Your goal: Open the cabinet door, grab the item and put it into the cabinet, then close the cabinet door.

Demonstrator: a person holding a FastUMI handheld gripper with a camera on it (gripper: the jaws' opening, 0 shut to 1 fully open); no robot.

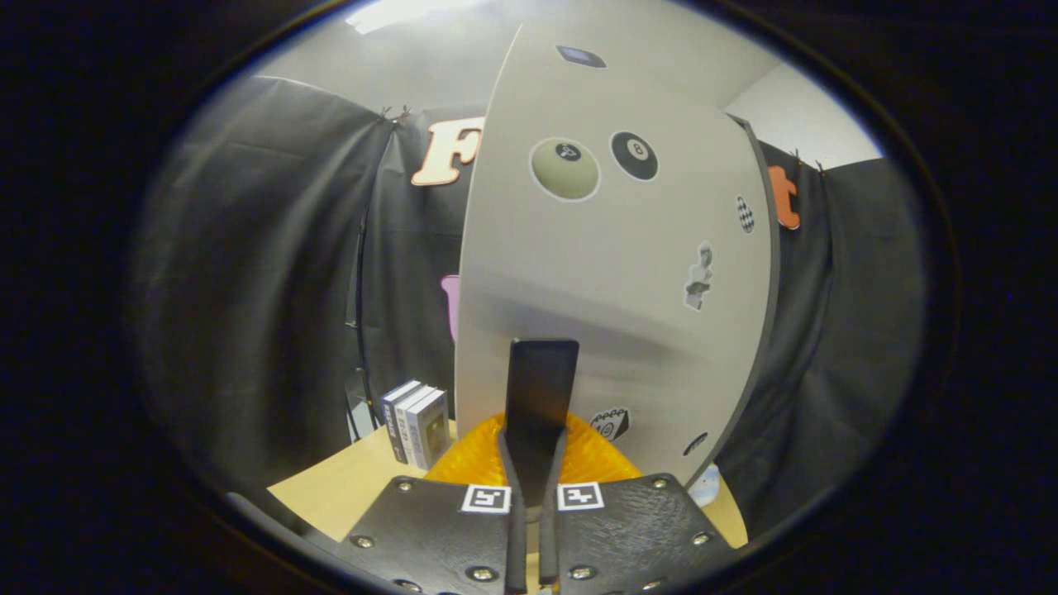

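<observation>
The white cabinet door (612, 273), dotted with stickers, stands upright straight ahead and very near. My gripper (542, 355) is shut, its two fingers pressed together with nothing showing between them. The tips point at the lower middle of the door face, where they cast a blurred shadow; I cannot tell whether they touch it. An orange ribbed thing (595, 459) lies on the wooden table (347, 487) under the fingers, at the foot of the door. The fingers hide its middle.
Three small boxes (417, 426) stand upright like books on the table, left of the door's foot. Black cloth walls close in on the left and right. The cabinet's dark edge (773, 273) runs down the door's right side.
</observation>
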